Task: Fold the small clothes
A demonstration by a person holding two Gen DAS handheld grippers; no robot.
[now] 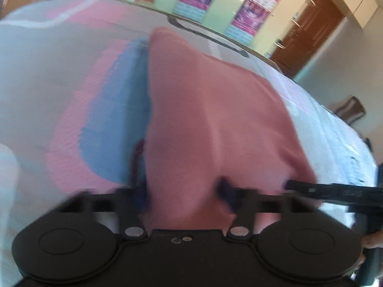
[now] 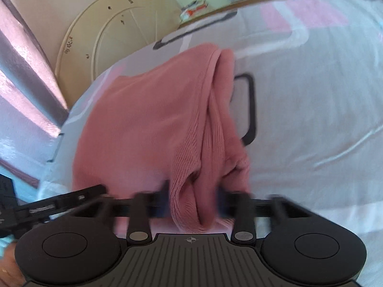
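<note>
A pink knitted garment (image 1: 203,110) hangs stretched over the bed, held at its near edge by both grippers. My left gripper (image 1: 182,191) is shut on one part of its edge; the cloth bunches between the blurred fingers. In the right wrist view the same garment (image 2: 148,124) shows a ribbed hem folded into thick pleats. My right gripper (image 2: 194,201) is shut on that bunched hem. The right gripper's arm shows at the right edge of the left wrist view (image 1: 335,193). The left gripper shows at the left edge of the right wrist view (image 2: 55,205).
The bed sheet (image 1: 47,76) is white with pink and blue patches and black outlines (image 2: 249,110). Beyond the bed are a green cupboard with posters (image 1: 249,16), a brown door (image 1: 311,31), and a round cream board (image 2: 115,35) against the wall.
</note>
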